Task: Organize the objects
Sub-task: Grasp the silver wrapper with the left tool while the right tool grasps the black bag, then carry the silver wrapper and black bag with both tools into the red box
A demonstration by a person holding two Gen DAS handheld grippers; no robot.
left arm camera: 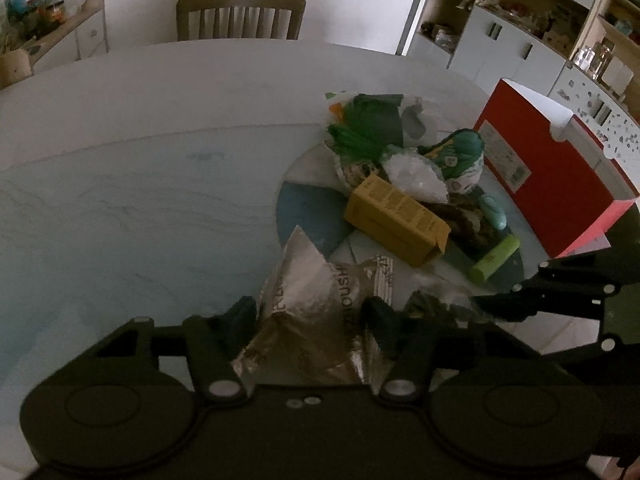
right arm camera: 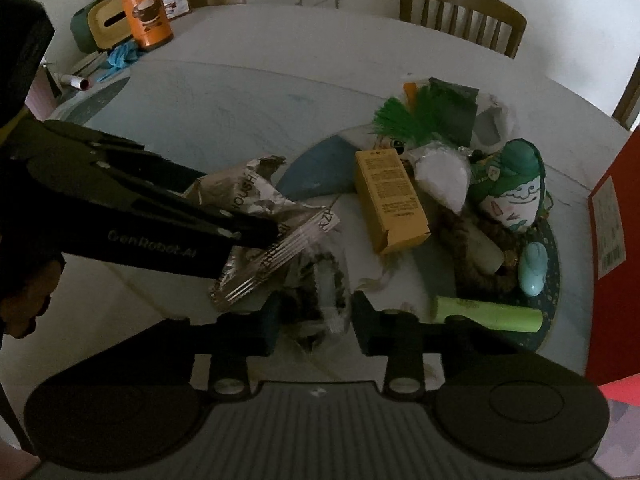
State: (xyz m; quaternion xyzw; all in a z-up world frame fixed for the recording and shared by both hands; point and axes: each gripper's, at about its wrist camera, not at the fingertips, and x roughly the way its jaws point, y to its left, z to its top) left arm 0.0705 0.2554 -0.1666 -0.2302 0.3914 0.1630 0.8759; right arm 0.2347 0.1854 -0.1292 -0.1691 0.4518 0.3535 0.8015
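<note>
Foil packet (left arm camera: 316,312) partly hidden, clear bag (right arm camera: 320,292) indistinct

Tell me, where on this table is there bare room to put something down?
The table's wide stretch between the chair and the foil bag is bare. It is crowded around the yellow box, the doll and the red box.

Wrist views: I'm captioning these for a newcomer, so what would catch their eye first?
Likely the big red box standing at the table's right edge, the brightest thing there. Then the heap mid-table: a yellow carton, a green-hatted doll and a lime-green tube. Nearest, the left gripper straddles a crumpled silver foil bag.
</note>
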